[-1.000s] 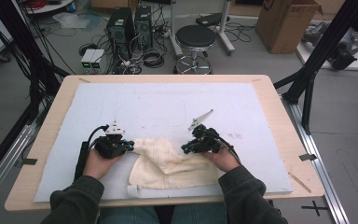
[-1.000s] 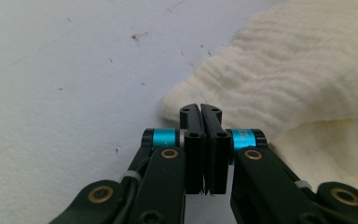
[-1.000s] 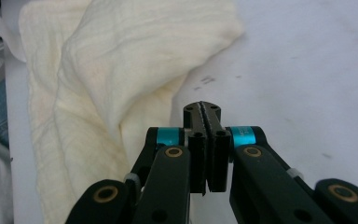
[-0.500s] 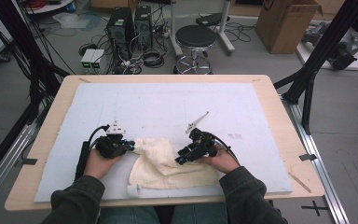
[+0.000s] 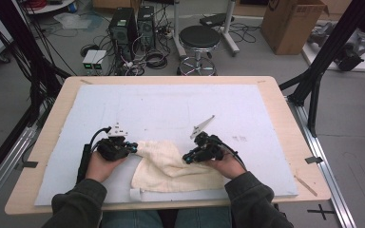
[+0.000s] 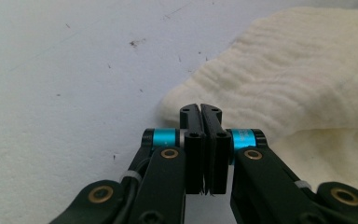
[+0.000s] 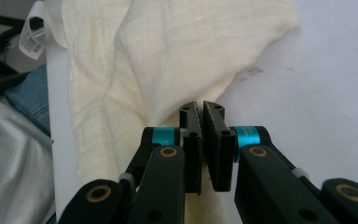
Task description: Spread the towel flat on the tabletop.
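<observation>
Left gripper jaws clamp the cream towel's edge; right gripper jaws just closed on its fold.

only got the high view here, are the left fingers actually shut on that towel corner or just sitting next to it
Observer: The left gripper has its fingers pressed shut. The towel corner lies right at their tips, but I cannot tell whether any cloth is caught.
Operator: ok and the right one
Observer: The right gripper is shut on the towel; a ridge of cloth runs straight up to its tips.
Operator: whats that white bit at the near edge
Observer: A tag at the towel's edge, with dark print on it.
</observation>
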A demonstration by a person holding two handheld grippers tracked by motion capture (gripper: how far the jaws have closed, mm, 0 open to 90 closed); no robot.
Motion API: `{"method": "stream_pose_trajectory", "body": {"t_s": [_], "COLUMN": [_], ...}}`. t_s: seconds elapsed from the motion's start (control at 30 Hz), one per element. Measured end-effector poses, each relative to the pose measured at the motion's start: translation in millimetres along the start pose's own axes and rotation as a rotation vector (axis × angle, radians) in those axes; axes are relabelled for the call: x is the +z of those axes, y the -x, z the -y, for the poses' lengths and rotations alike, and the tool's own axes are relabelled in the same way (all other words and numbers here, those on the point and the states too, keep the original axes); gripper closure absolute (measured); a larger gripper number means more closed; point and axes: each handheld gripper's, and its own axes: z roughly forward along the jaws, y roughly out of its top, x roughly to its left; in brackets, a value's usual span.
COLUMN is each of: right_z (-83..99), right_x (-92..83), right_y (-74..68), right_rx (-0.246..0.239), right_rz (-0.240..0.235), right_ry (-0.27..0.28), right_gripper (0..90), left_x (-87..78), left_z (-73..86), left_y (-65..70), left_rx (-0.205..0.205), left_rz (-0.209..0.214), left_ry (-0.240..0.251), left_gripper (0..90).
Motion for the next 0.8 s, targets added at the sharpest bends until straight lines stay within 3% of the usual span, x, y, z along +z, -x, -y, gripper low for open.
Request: {"method": "stream_pose_trajectory", "body": {"t_s": [0.1,0.37,0.43,0.53,0.57,0.67,0.8], "right_z": [7.3,32.6,38.7,44.7,45.7,43.9,37.1], "right_x": [-18.1,-58.9,-58.1,-37.5,-33.3,-40.3,-63.3], "right_y": [3.4,3.7,2.6,-1.5,-3.7,-2.8,7.5], "right_rx": [0.034,0.061,0.068,0.049,0.036,0.056,0.096], "right_rz": [0.036,0.261,0.247,0.164,0.143,0.113,0.164], "right_ry": [0.047,0.114,0.117,0.003,-0.002,0.077,0.186], "right_gripper": [86.2,86.1,85.5,74.9,71.9,64.4,59.3], "left_x": [0.4,4.9,7.1,8.0,7.7,7.1,7.1], "left_z": [-0.4,-2.7,-3.1,-2.1,-1.5,-0.1,0.0], "left_y": [0.8,8.4,10.7,10.9,10.7,8.9,8.2], "left_rx": [0.0,0.015,0.026,0.032,0.029,0.028,0.026], "left_rz": [0.003,0.03,0.029,0.033,0.032,0.027,0.02], "left_ry": [0.001,-0.003,-0.013,-0.032,-0.031,-0.035,-0.036], "left_gripper": [87.7,87.8,87.7,87.7,87.7,87.7,87.7]}}
